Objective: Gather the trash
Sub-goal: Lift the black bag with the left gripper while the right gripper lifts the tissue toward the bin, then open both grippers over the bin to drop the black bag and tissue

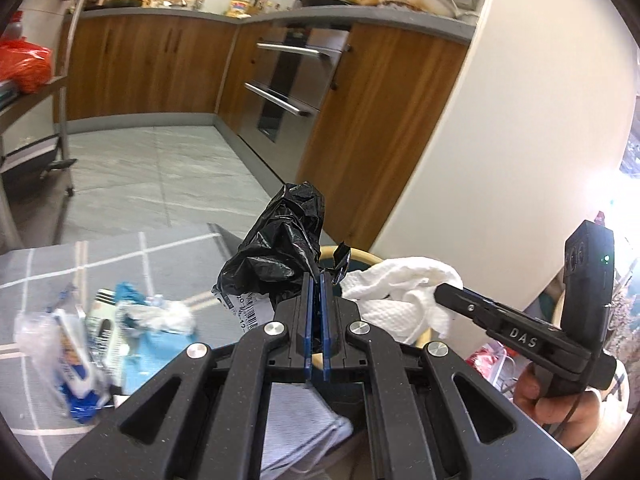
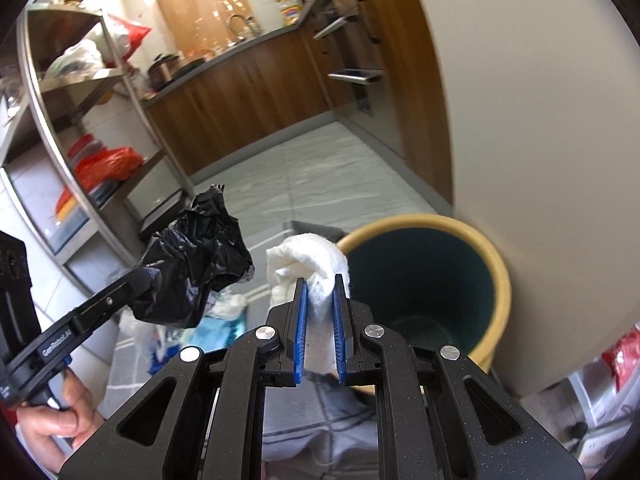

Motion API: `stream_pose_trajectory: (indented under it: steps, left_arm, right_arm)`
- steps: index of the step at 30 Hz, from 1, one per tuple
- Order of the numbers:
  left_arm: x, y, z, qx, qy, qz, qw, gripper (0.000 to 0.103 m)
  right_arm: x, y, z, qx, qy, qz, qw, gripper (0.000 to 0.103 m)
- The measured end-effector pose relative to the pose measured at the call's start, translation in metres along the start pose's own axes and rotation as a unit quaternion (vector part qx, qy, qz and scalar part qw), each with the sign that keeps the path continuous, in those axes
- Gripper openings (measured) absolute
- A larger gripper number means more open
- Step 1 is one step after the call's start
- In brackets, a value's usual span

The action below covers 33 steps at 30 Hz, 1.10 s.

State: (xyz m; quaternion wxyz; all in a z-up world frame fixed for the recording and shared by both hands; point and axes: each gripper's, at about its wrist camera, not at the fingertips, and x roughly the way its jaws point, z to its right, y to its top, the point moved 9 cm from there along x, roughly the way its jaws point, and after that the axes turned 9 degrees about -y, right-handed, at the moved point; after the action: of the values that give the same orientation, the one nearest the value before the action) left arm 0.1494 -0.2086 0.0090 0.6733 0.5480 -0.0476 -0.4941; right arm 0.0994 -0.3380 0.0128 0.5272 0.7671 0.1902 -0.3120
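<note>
Left wrist view: left gripper (image 1: pixel 317 280), blue pads nearly together, clamped on a crumpled black plastic bag (image 1: pixel 280 248) that stands up past the fingertips. Right gripper (image 1: pixel 444 292) enters from the right, its tip buried in a wad of white paper towel (image 1: pixel 400 292). Behind both, a sliver of yellow bin rim (image 1: pixel 332 249). Lower left, on the grey checked cloth (image 1: pixel 120 256), a loose pile of remaining litter (image 1: pixel 100 328): wrappers, blue packaging, tissue, blurred. Right wrist view: right gripper (image 2: pixel 320 280), pads pressing the paper towel (image 2: pixel 308 260) from either side, the wad bulging above the tips. Bin (image 2: pixel 424 280), yellow rim, dark interior, open-topped, just beyond and to the right of the towel; the interior looks empty as far as visible. Left gripper (image 2: pixel 140 276) at far left, holding the black bag (image 2: pixel 196 264) aloft, beside the towel and apart from the bin mouth. Step in hand, by judgement: both pieces lifted and carried toward the bin, neither yet over it. Next move calls for shifting each load rightward above the opening, then parting the jaws; light plastic may cling to the pads.
</note>
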Motion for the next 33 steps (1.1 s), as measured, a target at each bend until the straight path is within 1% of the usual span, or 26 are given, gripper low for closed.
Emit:
stream_pose_trajectory:
  steps: [4,7,10,14,20,24,27,28,29,30,31,32,33]
  left_arm:
    - [0.022,-0.004,0.017,-0.002,-0.02,-0.015,0.9997,0.002]
    - [0.042,-0.009,0.024,-0.011,-0.034,-0.028,0.999,0.002]
    - [0.066,-0.018,0.022,-0.042,-0.051,-0.044,0.9968,0.002]
    - [0.102,-0.037,0.019,-0.089,-0.075,-0.073,0.9905,0.002]
    - [0.143,-0.066,0.013,-0.136,-0.09,-0.11,0.9804,0.002]
    - [0.156,-0.08,0.011,-0.139,-0.09,-0.133,0.9772,0.002]
    - [0.16,-0.083,0.009,-0.133,-0.083,-0.14,0.9776,0.002]
    - [0.16,-0.083,0.009,-0.131,-0.08,-0.14,0.9782,0.004]
    - [0.161,-0.083,0.007,-0.128,-0.079,-0.14,0.9786,0.008]
    - [0.159,-0.083,0.007,-0.123,-0.077,-0.141,0.9793,0.016]
    - [0.156,-0.081,0.007,-0.116,-0.076,-0.139,0.9805,0.021]
    - [0.153,-0.079,0.007,-0.112,-0.078,-0.137,0.9811,0.03]
    - [0.15,-0.078,0.008,-0.109,-0.079,-0.134,0.9818,0.034]
  right_arm:
    - [0.002,-0.001,0.021,0.019,-0.016,0.001,1.0,0.013]
    - [0.008,-0.004,0.037,0.033,-0.031,-0.006,0.999,0.013]
    - [0.017,-0.011,0.054,0.048,-0.049,-0.017,0.998,0.013]
    - [0.03,-0.022,0.072,0.061,-0.07,-0.035,0.995,0.013]
    - [0.05,-0.037,0.087,0.07,-0.093,-0.065,0.991,0.013]
    - [0.059,-0.042,0.087,0.068,-0.103,-0.077,0.989,0.013]
    - [0.071,-0.04,0.083,0.068,-0.105,-0.089,0.988,0.014]
    - [0.071,-0.042,0.084,0.068,-0.105,-0.091,0.988,0.017]
    - [0.073,-0.043,0.084,0.068,-0.105,-0.094,0.988,0.019]
    - [0.074,-0.044,0.084,0.07,-0.104,-0.096,0.988,0.02]
    - [0.074,-0.044,0.084,0.071,-0.104,-0.095,0.987,0.023]
    - [0.073,-0.044,0.083,0.072,-0.103,-0.094,0.987,0.025]
    - [0.073,-0.044,0.082,0.074,-0.103,-0.094,0.987,0.026]
